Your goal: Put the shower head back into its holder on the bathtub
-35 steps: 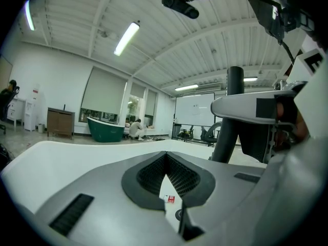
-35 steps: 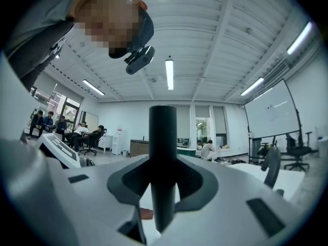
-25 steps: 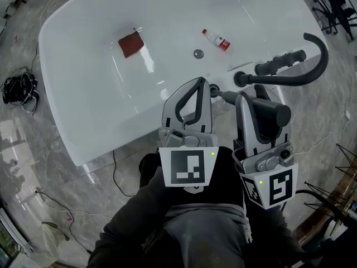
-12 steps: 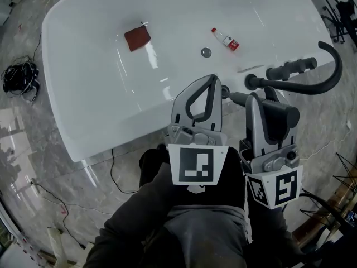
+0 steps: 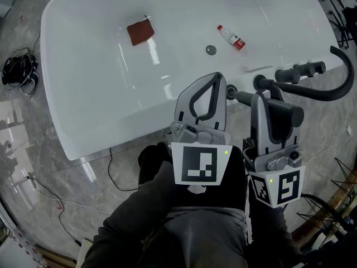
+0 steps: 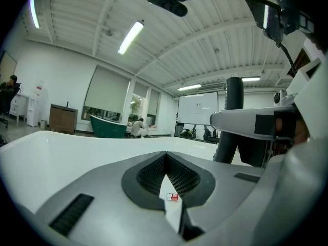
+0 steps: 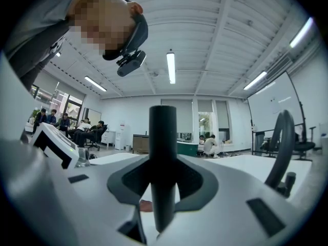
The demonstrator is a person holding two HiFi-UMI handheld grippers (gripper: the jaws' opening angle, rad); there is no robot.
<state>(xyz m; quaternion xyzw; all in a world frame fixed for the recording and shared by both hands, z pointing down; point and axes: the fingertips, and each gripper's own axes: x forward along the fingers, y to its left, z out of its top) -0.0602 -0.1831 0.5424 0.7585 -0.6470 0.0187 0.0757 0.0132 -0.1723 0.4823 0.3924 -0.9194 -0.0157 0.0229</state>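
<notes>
Left tool (image 5: 214, 78) hangs clenched and empty at the bathtub (image 5: 95, 99) near rim in my head view; my right tool (image 5: 265, 97) beside it grips the dark shower head (image 5: 282, 115). Left gripper view: jaws together, nothing between. Right gripper view: handle upright, clamped tight.

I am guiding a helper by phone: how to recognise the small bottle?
Look inside the white bathtub, on its floor beside the round drain. The bottle lies on its side; unlike the reddish square pad, it is pale with a red label.
</notes>
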